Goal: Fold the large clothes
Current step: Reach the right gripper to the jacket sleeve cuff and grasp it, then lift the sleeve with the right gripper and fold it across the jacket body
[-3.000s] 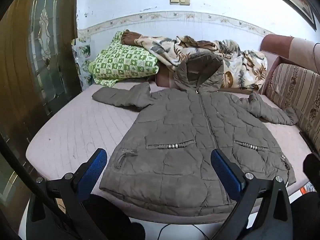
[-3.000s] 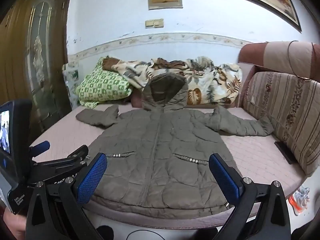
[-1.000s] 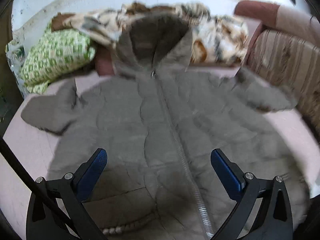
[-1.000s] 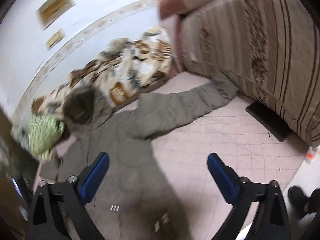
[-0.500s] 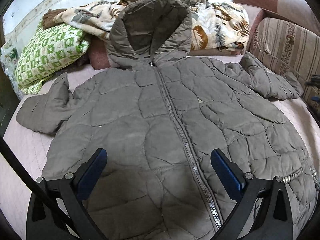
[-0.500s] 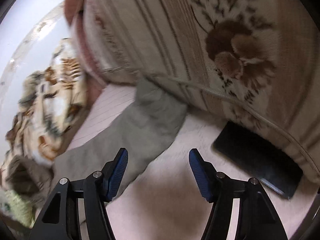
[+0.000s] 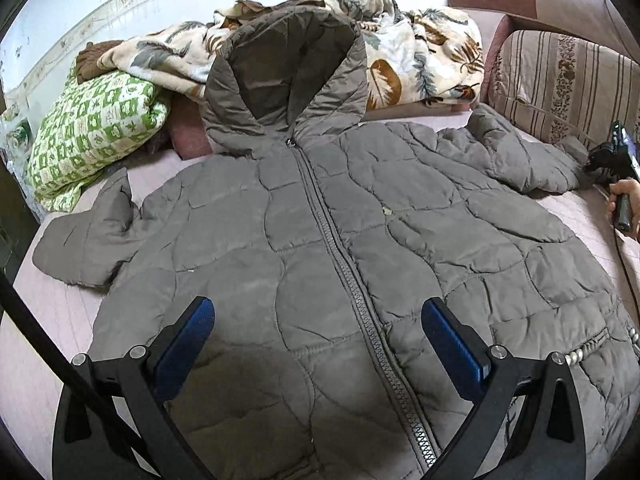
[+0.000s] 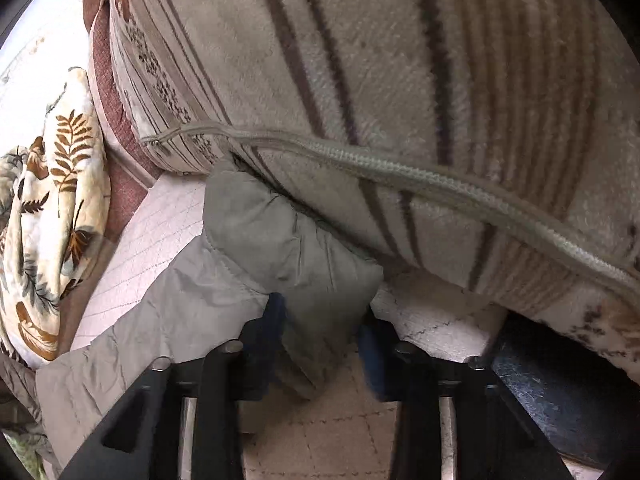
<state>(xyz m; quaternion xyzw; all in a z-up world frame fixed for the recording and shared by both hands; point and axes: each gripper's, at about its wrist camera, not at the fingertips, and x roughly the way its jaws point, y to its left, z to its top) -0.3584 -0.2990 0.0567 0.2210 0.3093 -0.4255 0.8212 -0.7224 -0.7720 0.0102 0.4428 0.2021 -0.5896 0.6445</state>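
Two grippers differ: the left gripper [image 7: 318,344] hovers spread wide above the jacket [image 7: 340,248] lying flat on the bed [image 7: 24,360]; farther right, the right gripper [image 8: 320,320] pinches the sleeve cuff [image 8: 296,256]. Wedged against the striped cushion [image 8: 400,80], slippery padding could slide free.

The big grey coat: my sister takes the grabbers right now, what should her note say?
Left gripper: open, hovering over the coat, holding nothing.
Right gripper: shut on the sleeve cuff, beside the striped cushion.
The coat lies face up, zipped, spread flat on the bed, hood against the blanket.
Nothing is folded yet.
Left: fold both sleeves in, then the body.
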